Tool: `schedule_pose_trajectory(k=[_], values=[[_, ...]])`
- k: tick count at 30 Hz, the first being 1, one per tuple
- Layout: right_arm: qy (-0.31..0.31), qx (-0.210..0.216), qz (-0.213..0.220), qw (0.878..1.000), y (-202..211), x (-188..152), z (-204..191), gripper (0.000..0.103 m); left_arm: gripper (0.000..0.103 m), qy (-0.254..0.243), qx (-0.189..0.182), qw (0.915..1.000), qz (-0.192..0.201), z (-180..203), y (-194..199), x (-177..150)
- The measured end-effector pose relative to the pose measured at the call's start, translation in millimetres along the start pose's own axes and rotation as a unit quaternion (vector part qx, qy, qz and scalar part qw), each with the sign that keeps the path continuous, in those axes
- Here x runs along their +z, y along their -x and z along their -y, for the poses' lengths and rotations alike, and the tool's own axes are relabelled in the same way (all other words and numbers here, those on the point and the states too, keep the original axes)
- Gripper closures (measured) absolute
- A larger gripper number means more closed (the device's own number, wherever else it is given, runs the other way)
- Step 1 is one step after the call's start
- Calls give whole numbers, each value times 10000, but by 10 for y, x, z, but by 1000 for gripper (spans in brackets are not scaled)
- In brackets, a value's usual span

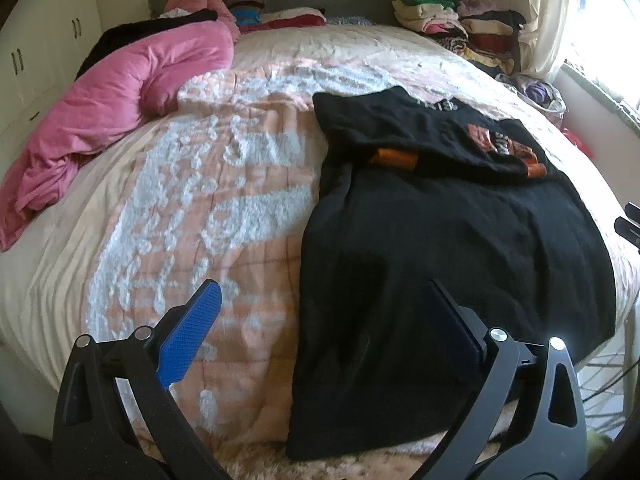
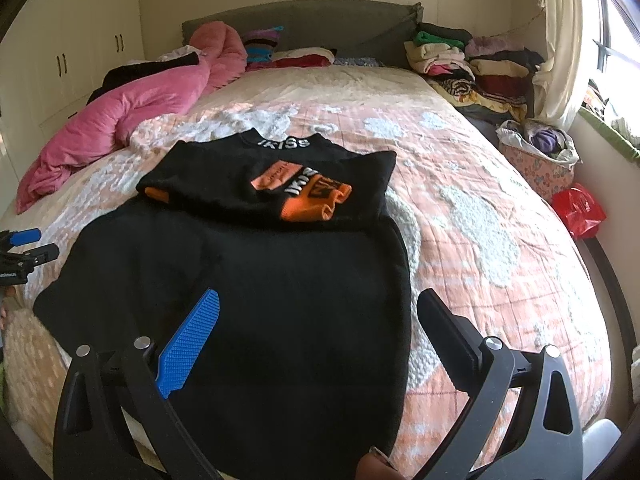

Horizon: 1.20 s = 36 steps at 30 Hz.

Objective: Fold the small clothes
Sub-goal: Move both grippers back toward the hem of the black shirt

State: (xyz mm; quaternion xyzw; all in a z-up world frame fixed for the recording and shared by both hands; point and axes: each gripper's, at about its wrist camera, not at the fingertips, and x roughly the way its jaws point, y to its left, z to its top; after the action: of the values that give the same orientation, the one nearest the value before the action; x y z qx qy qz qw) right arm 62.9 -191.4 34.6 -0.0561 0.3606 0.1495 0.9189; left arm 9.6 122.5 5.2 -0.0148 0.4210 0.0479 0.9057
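Hovering wide open and empty, left gripper (image 1: 324, 308) and right gripper (image 2: 320, 316) risk dragging the black orange-cuffed sweater's (image 2: 260, 280) folded sleeves loose when pinching its near hem.

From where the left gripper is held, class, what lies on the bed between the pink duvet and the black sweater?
Only the peach-and-white bedspread lies between the pink duvet and the black sweater; the left wrist view shows it best.
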Motion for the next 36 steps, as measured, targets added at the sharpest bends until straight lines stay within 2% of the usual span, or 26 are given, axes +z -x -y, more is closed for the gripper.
schedule_pose_trajectory(k=[9, 12, 20, 25, 30, 36], values=[[-30, -71, -130, 9999, 2, -107, 85, 4, 9, 71, -302, 9993, -232, -63, -49, -124], [-38, -60, -181, 9998, 11, -146, 109, 4, 9, 104, -525, 9977, -413, -63, -96, -147], [-85, -33, -379, 9992, -16, -306, 159, 4, 10, 184, -788, 9945, -670, -86, -168, -192], [-79, -31, -426, 9991, 0, -359, 178, 4, 19, 78, -961, 9922, -790, -73, -181, -235], [-76, 25, -462, 9989, 36, -402, 204, 4, 38, 140, -1328, 9847, -1122, -96, -252, -338], [-133, 86, -648, 9978, 58, -511, 266, 4, 47, 216, -1475, 9807, -1262, -120, -267, -395]])
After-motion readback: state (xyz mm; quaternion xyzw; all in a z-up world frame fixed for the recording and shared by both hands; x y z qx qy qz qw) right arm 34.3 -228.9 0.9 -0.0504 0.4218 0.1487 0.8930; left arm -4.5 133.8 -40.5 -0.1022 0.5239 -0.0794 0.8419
